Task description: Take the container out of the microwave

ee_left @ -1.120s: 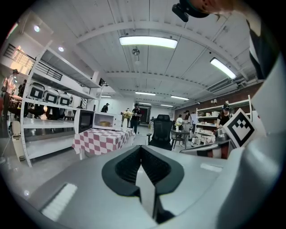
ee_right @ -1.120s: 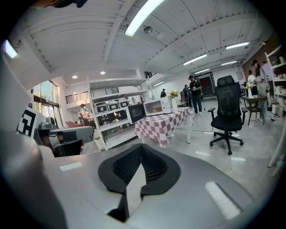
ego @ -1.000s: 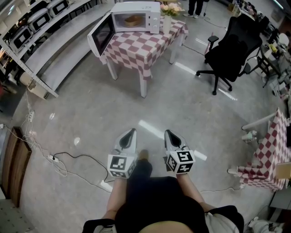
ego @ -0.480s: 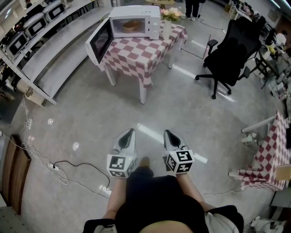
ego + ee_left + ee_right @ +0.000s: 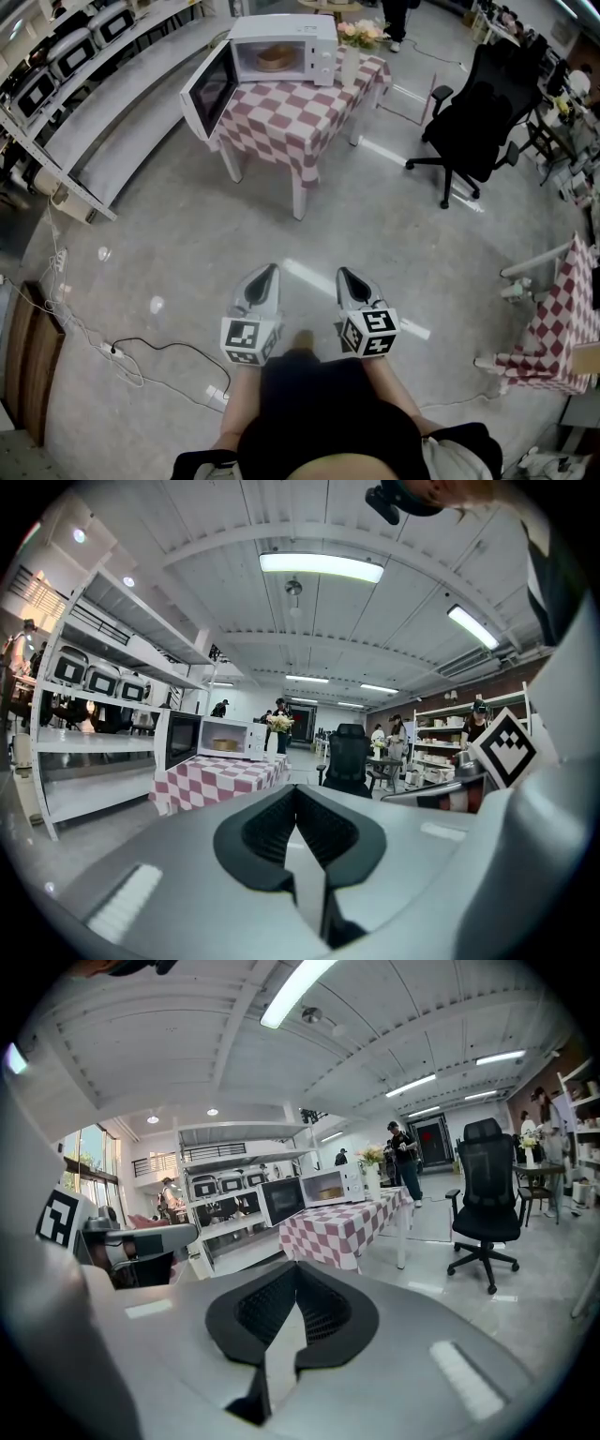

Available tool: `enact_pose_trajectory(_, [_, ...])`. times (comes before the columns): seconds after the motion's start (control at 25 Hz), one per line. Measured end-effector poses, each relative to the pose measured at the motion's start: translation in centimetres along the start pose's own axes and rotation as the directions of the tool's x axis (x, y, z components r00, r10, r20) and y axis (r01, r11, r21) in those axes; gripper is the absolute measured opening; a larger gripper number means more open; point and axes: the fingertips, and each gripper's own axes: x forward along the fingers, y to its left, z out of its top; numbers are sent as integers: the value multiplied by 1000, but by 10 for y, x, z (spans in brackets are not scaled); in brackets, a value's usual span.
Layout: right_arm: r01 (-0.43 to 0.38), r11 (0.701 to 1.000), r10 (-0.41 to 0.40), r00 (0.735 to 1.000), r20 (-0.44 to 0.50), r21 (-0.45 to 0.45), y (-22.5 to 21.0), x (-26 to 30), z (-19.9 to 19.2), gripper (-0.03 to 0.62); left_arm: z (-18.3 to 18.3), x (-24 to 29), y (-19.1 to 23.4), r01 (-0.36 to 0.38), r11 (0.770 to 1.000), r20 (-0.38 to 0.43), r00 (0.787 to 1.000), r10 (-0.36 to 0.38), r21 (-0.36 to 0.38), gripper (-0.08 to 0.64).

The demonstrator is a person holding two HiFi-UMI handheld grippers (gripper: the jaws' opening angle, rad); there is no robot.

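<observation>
Step in hand, as judged: the approach. The checked table (image 5: 281, 127) stands well ahead, carrying the white microwave (image 5: 281, 26), its door (image 5: 208, 86) swung wide. Advisable: arrive square to the cavity and clear of that door. The left gripper (image 5: 269, 274) and right gripper (image 5: 344, 275) are both fully closed and empty, and must be parted before reaching. The container (image 5: 274, 58) sits inside the microwave: round, shallow, tan.

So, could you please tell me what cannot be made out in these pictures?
- Container inside the microwave: too small in every view, so its contents cannot be told.
- Checked table on the right: cut off by the head view's edge.
- Person at the top: only legs show, cut off by the head view's top edge.
</observation>
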Motion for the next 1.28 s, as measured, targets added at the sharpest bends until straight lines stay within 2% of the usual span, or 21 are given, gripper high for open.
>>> enact_pose_trajectory(0.28, [1,1000,-1,1000,20,10,5,4,-1,2,-2,-2,9,-8,1000,-10,1000,8,2,11])
enact_pose_trajectory(1.28, [9,1000,-9,999,-33,10,12,-2,-18,2,-22,-13,9,0,1000,-63,998,-2,-28,11])
